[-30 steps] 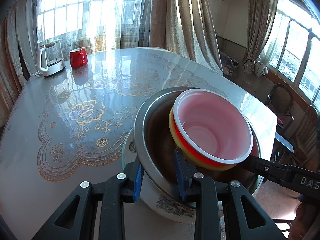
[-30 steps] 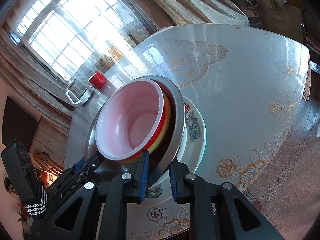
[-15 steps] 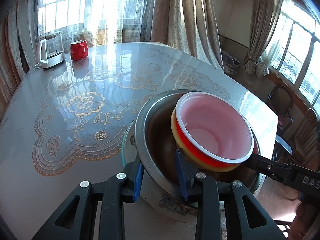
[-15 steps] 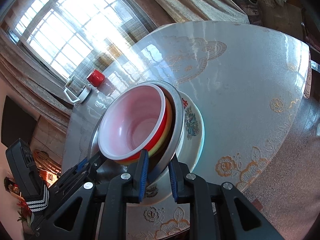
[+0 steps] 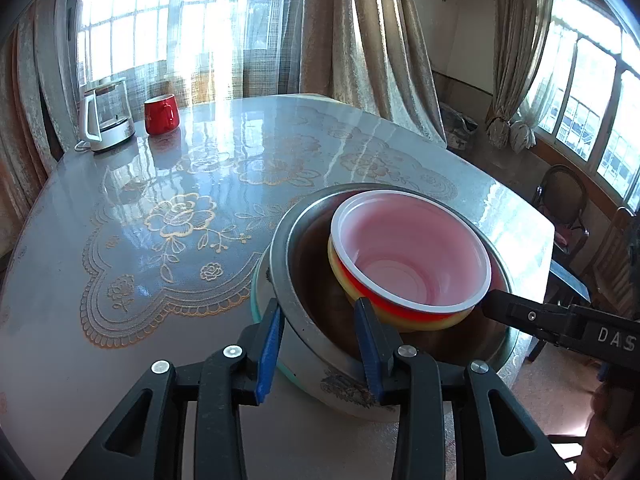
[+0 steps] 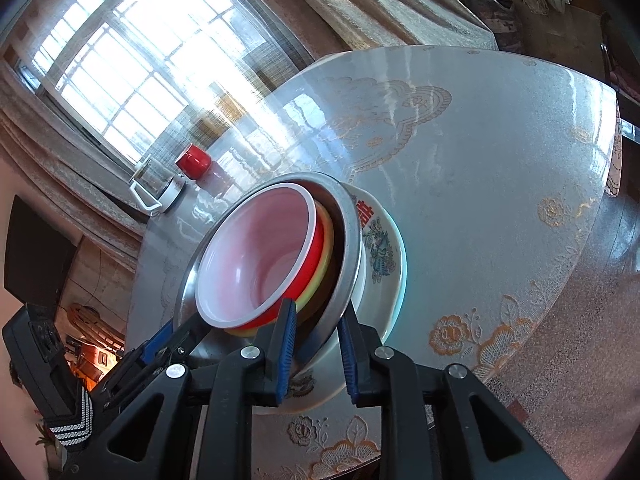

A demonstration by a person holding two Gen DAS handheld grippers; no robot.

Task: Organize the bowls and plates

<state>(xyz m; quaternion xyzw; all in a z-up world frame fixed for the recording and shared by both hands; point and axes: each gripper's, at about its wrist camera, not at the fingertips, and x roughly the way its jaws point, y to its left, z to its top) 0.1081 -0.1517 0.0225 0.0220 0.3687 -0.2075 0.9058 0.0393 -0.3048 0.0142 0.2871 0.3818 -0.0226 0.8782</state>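
Note:
A steel bowl (image 5: 277,248) sits on a flowered plate (image 5: 348,392) near the table's right edge. Nested in it are a yellow bowl (image 5: 420,320) and, on top, a red bowl (image 5: 408,256) with a pale inside. My left gripper (image 5: 320,336) straddles the steel bowl's near rim. Its jaws are opening, and gaps show on both sides of the rim. In the right wrist view, my right gripper (image 6: 316,344) clasps the steel bowl (image 6: 352,232) at its rim above the plate (image 6: 384,256). These jaws are just easing apart, with the pads still against the rim.
A glass kettle (image 5: 106,120) and a red mug (image 5: 160,114) stand at the far left of the glossy round table (image 5: 160,280). Dark chairs (image 5: 560,196) stand beyond the table's right edge. Curtained windows ring the room.
The left jaws have spread wider around the steel bowl's rim, and the left view has drawn back a little. The right gripper and the stack have stayed in place.

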